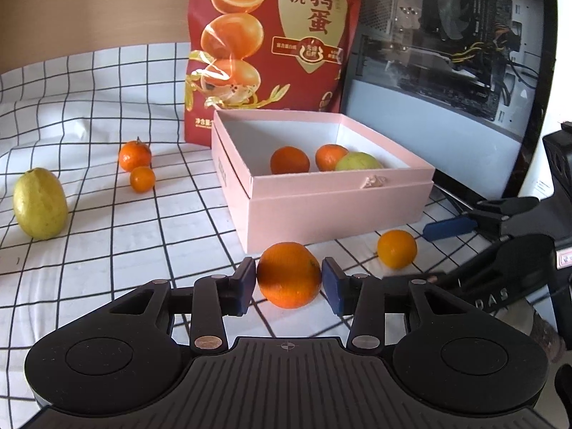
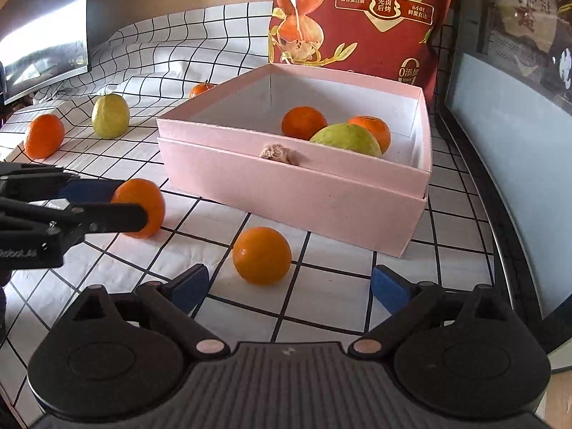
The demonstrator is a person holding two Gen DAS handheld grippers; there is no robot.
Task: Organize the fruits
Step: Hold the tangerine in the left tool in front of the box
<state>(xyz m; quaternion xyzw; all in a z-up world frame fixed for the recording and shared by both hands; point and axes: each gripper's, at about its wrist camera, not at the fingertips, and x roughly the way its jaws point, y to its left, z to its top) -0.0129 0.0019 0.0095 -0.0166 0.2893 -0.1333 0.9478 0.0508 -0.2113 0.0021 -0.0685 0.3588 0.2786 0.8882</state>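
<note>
The red bag (image 1: 271, 46) is showing "鹌鹑蛋" behind the pink box (image 1: 321, 193). The left gripper (image 1: 289, 282) is angling down, spread around an orange (image 1: 289, 274). The right gripper (image 2: 289, 286) is gaping before another orange (image 2: 262, 255).

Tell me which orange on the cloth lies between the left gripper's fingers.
The large orange right before the pink box, flanked by both blue pads. The other oranges on the cloth lie clear of the left gripper.

Setting appears to be a home desk or workroom. An open-sided computer case (image 1: 464, 35) with exposed boards and cables stands right of the red snack bag (image 1: 264, 46); a monitor (image 2: 43, 28) stands left of it.
</note>
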